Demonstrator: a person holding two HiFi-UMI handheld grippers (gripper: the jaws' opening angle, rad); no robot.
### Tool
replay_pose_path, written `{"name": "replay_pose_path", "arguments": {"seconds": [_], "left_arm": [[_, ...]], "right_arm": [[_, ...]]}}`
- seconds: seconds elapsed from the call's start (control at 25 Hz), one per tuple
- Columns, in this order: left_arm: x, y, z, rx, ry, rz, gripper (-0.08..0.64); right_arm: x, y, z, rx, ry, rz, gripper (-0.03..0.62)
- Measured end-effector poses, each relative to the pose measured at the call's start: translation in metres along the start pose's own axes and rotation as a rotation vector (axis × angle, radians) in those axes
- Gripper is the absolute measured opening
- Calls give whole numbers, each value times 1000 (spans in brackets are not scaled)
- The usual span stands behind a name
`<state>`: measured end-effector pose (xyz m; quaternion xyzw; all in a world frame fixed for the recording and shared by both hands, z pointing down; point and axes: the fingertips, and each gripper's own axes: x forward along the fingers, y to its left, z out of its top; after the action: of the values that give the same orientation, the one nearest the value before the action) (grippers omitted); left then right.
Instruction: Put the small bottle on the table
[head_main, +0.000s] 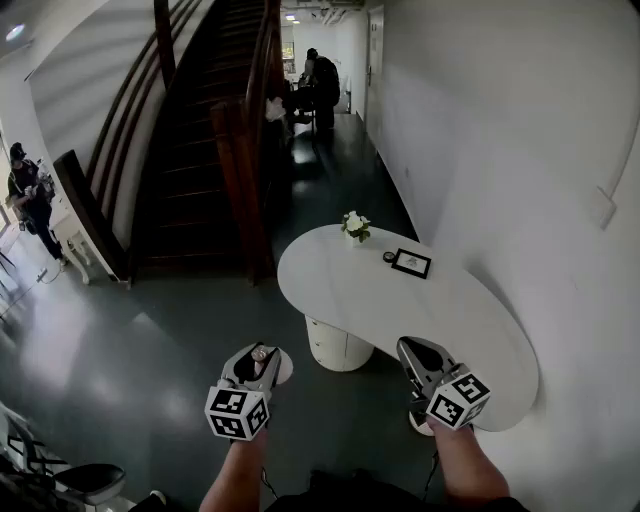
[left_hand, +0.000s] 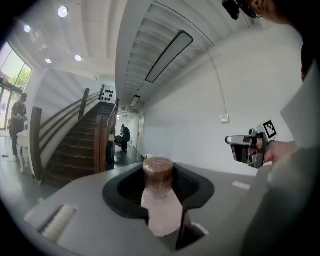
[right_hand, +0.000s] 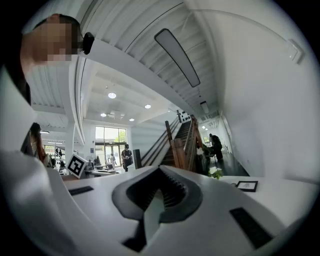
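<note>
Your left gripper (head_main: 257, 360) has its jaws clenched on the small bottle (left_hand: 160, 202). In the left gripper view the bottle stands upright between them, its brown cap above the jaws and its pale pink body wedged in the gap. You are carrying it in the air, nearly level, over the dark floor (head_main: 120, 370). It is to the left of the white tabletop (head_main: 470, 330) and apart from it, so the bottle is not yet set down. In the head view a small pale disc (head_main: 283, 362) shows just behind those jaws; what it is cannot be told.

Your right gripper (head_main: 415, 355) hangs level over the near edge of the tabletop. Its 2 jaws are drawn together, and the right gripper view shows nothing between them.

At the far end of the tabletop stand 1 small bunch of white flowers (head_main: 354, 226) and 1 dark picture frame (head_main: 411, 263), near each other and well apart from both grippers. The near half of the tabletop is bare white.

A dark wooden staircase (head_main: 200, 150) rises beyond the floor on your left, and a white wall (head_main: 500, 120) runs along the tabletop's right side.
</note>
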<state>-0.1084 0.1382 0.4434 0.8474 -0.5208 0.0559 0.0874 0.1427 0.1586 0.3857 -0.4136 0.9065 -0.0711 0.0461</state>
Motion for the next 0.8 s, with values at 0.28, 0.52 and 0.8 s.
{"name": "replay_pose_path", "arguments": {"seconds": [0.28,0.52,0.8], "left_arm": [[-3,2,-3,0,7,0,148],[-9,10,-4,-5,1,8,147],[-17,28,-7,-13,-5,8,148]], "right_arm": [[0,1,-7,8,8,2,9],[5,5,-11,1,21,-1,9],[22,43,-4,19,0,120,11]]}}
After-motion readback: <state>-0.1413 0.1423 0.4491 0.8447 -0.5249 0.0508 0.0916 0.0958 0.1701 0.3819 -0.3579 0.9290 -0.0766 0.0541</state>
